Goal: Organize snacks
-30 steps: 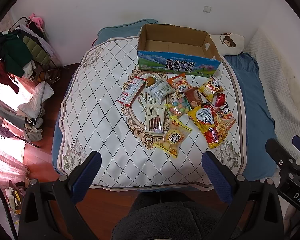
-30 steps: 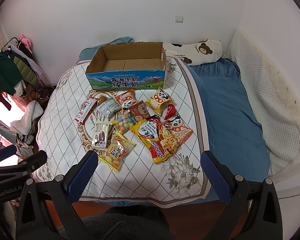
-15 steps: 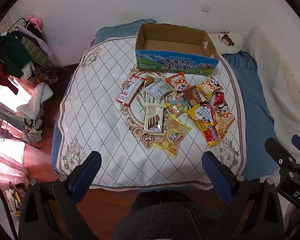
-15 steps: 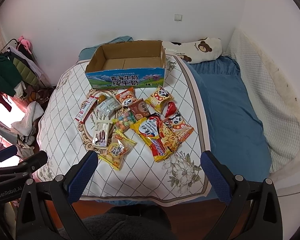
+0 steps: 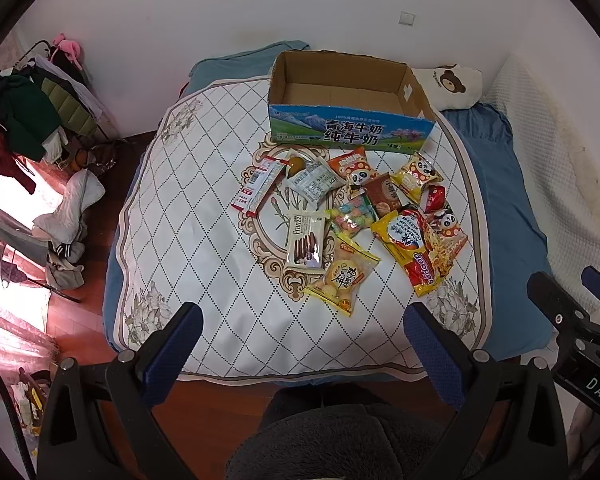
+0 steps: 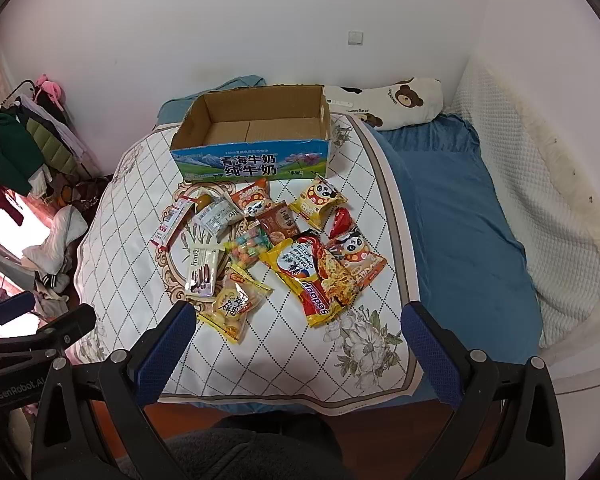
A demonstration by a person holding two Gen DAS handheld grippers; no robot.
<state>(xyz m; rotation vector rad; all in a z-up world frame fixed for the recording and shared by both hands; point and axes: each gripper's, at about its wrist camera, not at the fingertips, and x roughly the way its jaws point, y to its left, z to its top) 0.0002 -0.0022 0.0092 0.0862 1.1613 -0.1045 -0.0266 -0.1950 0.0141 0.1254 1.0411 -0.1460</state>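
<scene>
Nothing on the bed [image 5: 204, 240] shifted; both grippers' fingers [image 5: 172, 350] [image 6: 162, 350] spread, empty. Overlapped snacks [image 5: 414, 248] risk double grabs.

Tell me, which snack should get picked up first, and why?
Probably the yellow snack bag. It lies nearest, just ahead of the open right gripper, and the cardboard box is empty. The left gripper is open too, holding nothing. So lower the right gripper onto that bag.

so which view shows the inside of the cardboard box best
The right wrist view: the cardboard box sits nearer the frame's middle there, with its bare floor and inner walls open to the camera. The left wrist view shows the same box more obliquely, its floor partly hidden behind the printed front wall.
</scene>
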